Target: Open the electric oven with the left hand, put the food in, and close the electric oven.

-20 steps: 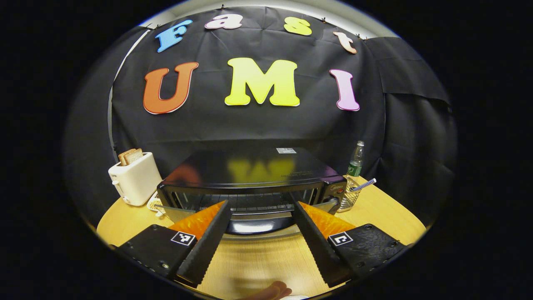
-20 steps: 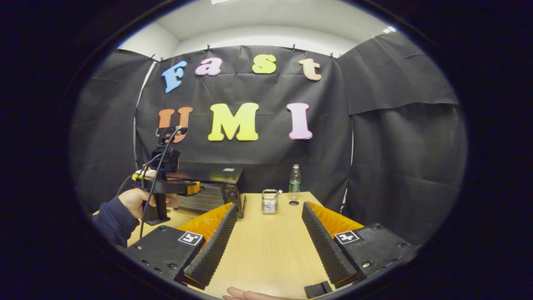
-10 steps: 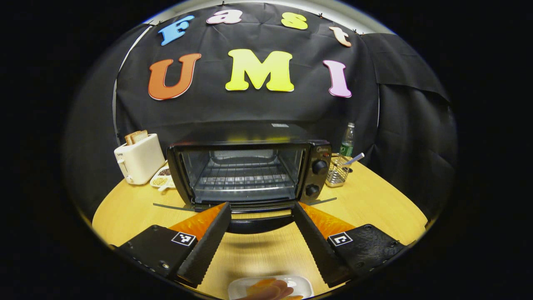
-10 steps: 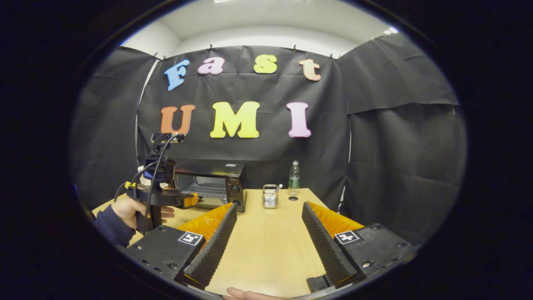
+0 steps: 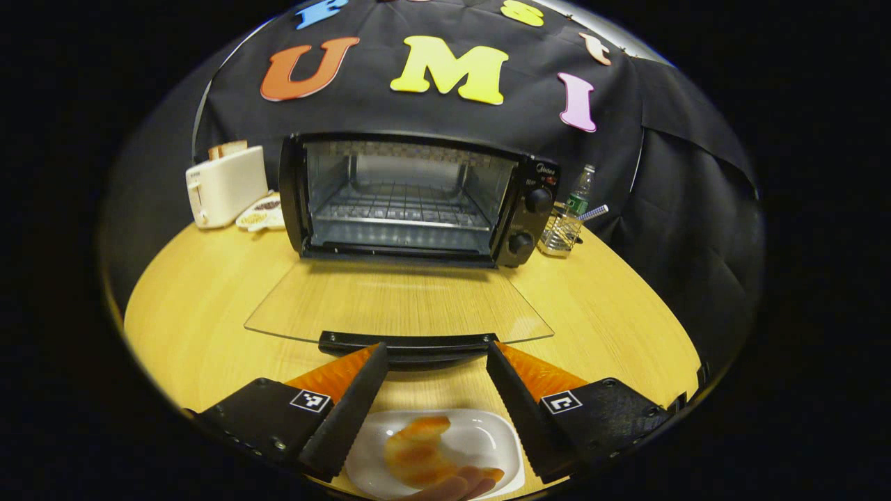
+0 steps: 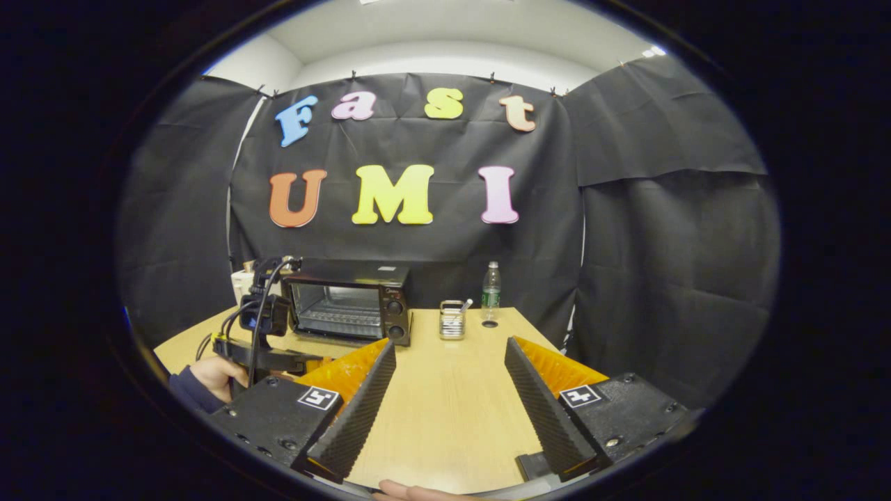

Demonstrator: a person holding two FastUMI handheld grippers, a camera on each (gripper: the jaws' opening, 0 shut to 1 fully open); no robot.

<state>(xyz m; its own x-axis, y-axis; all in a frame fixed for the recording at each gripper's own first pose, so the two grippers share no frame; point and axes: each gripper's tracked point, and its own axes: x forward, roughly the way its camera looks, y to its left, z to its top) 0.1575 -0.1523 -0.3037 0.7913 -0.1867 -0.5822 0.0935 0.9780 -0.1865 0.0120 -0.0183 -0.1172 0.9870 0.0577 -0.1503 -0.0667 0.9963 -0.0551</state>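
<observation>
The oven (image 5: 418, 198) stands open, its glass door (image 5: 397, 306) lying flat toward the spread left gripper (image 5: 435, 393), while the food (image 5: 414, 452) on its plate (image 5: 487, 445) lies nearest that gripper, opposite the oven's mouth.

Lowered glass door (image 5: 398, 306) fronts the open oven (image 5: 411, 198) cavity (only its rack inside).

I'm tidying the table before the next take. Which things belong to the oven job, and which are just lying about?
Job:
oven, door down flat
plate with a pastry
left gripper, open
right gripper, open

Lying about:
toaster
small dish beside it
wire holder
bottle
</observation>
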